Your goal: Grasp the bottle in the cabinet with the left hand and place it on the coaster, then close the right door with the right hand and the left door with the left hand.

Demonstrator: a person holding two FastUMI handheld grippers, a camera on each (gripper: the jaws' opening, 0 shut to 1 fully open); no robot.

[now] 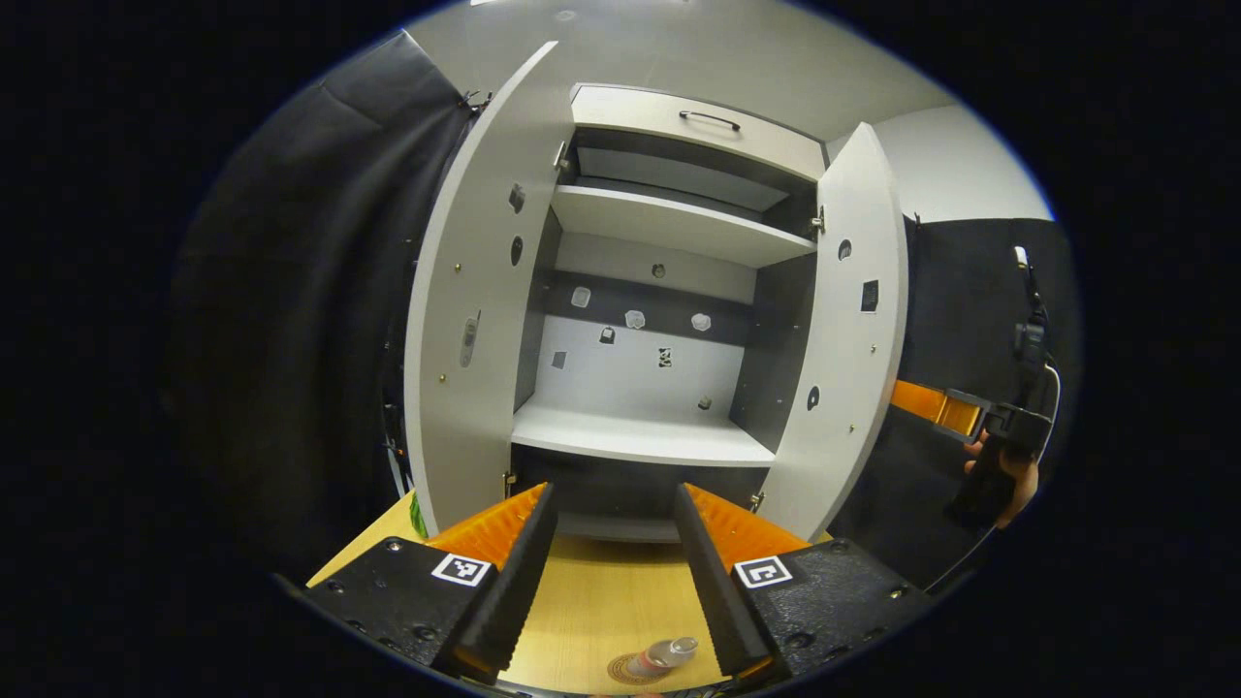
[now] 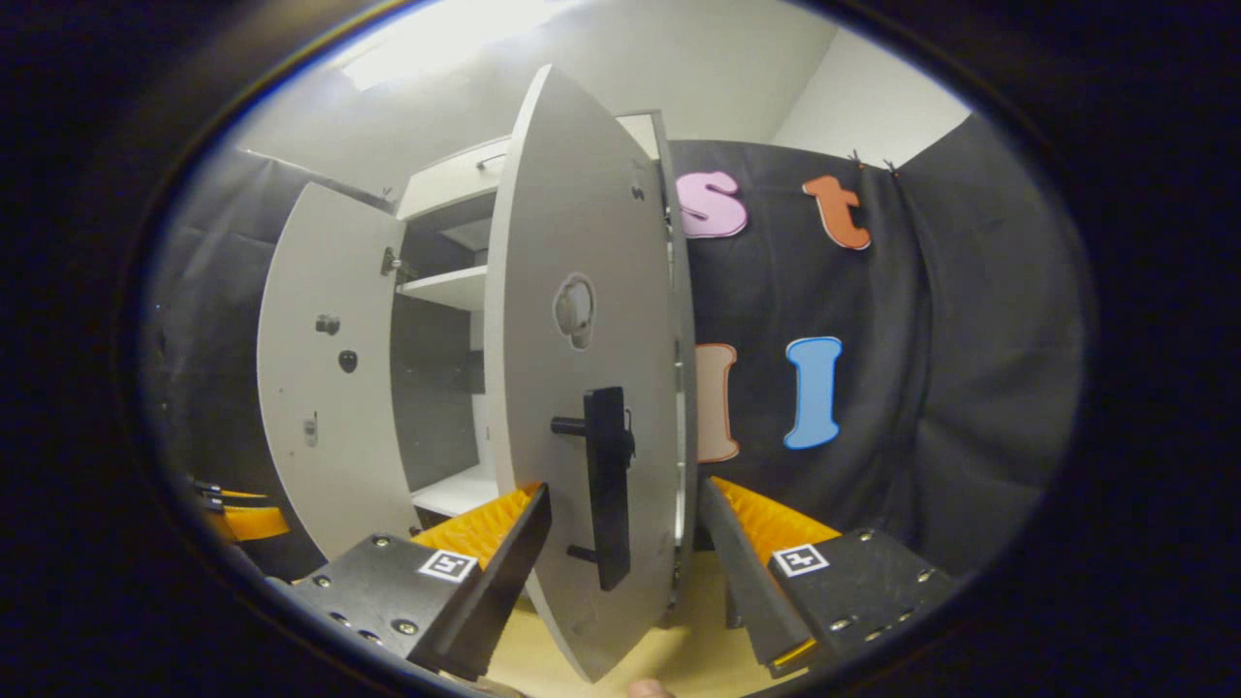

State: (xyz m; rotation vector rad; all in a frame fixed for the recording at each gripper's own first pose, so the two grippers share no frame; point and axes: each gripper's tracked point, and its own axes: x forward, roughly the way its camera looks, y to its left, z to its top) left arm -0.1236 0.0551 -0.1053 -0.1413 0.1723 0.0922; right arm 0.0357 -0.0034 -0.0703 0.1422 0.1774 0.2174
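Right fingers [image 2: 620,543] spread wide, straddling the right door [image 2: 582,388] edge by its handle [image 2: 609,485]; stiff panel, we'd push there. Left fingers [image 1: 616,543] released, empty. Bottle [image 1: 669,654] sits on coaster [image 1: 620,671] on counter [image 1: 601,601].

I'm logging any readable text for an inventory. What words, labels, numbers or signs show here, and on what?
No readable words or numbers.
Bottle label: too small and blurred to read.
Stickers on the cabinet's back wall: too small to read.
Square coded markers on the left claw and right claw: patterns, not text.
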